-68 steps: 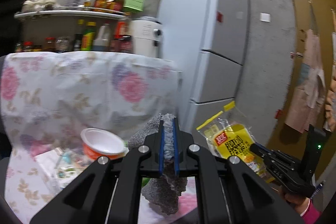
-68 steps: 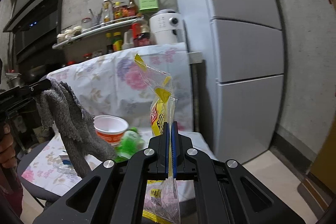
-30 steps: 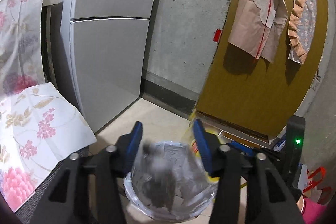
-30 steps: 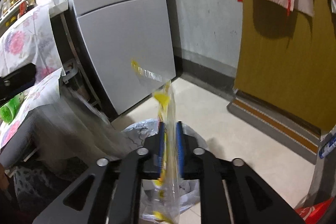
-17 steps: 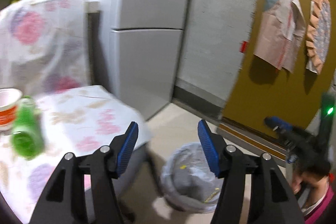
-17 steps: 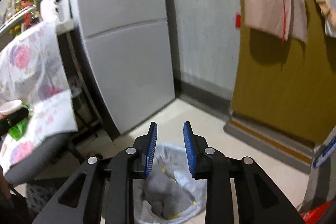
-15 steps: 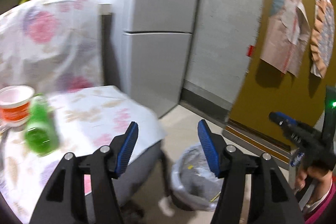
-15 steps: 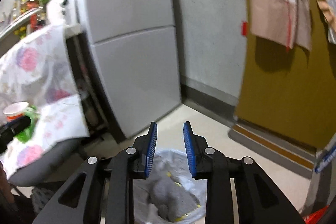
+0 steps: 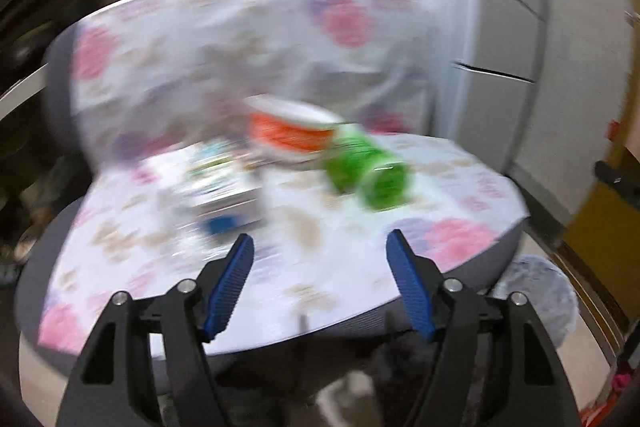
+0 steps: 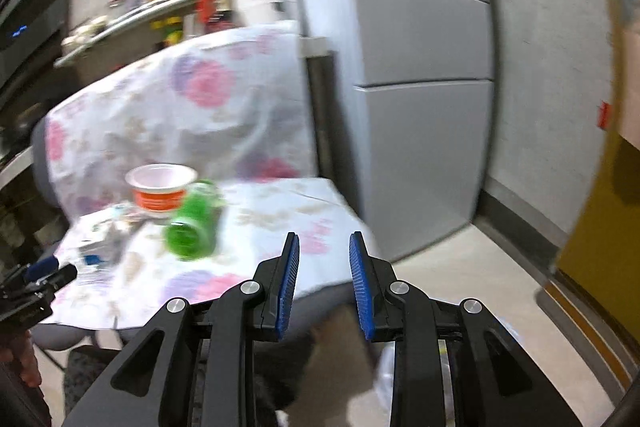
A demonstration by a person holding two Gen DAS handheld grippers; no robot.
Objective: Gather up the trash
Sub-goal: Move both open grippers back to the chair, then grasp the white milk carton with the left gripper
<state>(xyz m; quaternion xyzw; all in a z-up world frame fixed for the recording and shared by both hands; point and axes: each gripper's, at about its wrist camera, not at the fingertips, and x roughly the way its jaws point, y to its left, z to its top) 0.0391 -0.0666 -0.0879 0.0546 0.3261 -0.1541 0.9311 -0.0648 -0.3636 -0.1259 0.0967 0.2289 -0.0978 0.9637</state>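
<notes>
Left claw (image 9: 320,279) empty, jaws opening; right claw (image 10: 324,279) empty, narrowly parted. Suggest: square the left over the lying green bottle (image 9: 366,169), clear of the cup (image 9: 290,133).

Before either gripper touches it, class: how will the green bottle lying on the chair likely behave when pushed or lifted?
The green bottle lies on its side on the floral cover, so it will probably roll if nudged. It looks like thin, see-through plastic, so it is likely light and may dent or slip under a squeeze.
</notes>
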